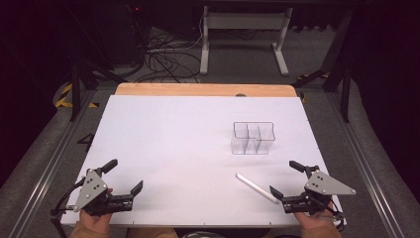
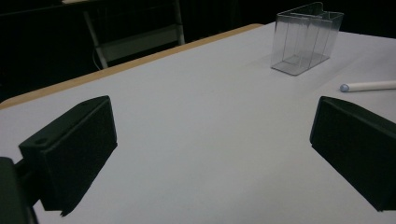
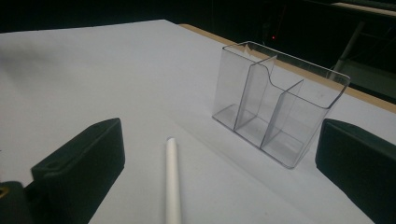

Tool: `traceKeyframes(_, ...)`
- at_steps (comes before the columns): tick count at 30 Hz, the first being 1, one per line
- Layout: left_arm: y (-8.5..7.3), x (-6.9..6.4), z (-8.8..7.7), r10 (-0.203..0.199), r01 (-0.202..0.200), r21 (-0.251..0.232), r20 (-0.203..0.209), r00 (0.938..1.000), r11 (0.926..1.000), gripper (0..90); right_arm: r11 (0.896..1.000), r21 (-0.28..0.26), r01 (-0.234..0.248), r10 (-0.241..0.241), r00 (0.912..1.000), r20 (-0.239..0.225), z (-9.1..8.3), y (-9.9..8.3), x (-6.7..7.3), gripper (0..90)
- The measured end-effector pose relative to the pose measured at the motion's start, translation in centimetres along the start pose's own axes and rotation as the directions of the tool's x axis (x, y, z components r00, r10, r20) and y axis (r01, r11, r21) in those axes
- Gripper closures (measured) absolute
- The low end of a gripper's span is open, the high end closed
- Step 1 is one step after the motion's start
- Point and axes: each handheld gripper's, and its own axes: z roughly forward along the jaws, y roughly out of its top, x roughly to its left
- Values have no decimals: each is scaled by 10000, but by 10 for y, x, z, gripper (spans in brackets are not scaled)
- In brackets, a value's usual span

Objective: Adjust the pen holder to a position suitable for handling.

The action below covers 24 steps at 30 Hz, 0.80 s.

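A clear plastic holder (image 1: 252,137) with several upright compartments stands empty on the white table, right of centre; it also shows as the holder (image 3: 275,107) and the holder (image 2: 306,37). A white stick (image 1: 256,187) lies flat in front of it, slanting toward my right gripper (image 1: 286,178); the stick (image 3: 172,182) runs up between that gripper's wide-apart jaws, untouched. My left gripper (image 1: 127,175) rests open at the near left edge, nothing between its jaws; the stick's tip (image 2: 369,86) lies far off beyond it.
The white sheet (image 1: 168,144) covers a wooden table whose far edge (image 1: 203,89) shows. Behind it stand a white frame (image 1: 245,34) and tangled cables (image 1: 163,59) on the floor. Metal rails (image 1: 47,163) flank the table.
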Motion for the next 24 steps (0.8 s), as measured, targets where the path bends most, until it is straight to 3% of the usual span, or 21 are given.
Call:
traceKeyframes(8,0,-1,0,64,-64,30,-2,10000,10000,14,9995,91,-293,294,9996,-40,3,5,-3,25)
traceKeyframes(17,0,-1,0,93,-93,20,37,9999,10000,14,9998,75,-193,195,9992,-354,18,21,-4,10)
traceKeyframes(24,0,-1,0,72,-72,15,46,10000,10000,14,9992,407,-47,71,9982,-599,32,31,-2,10)
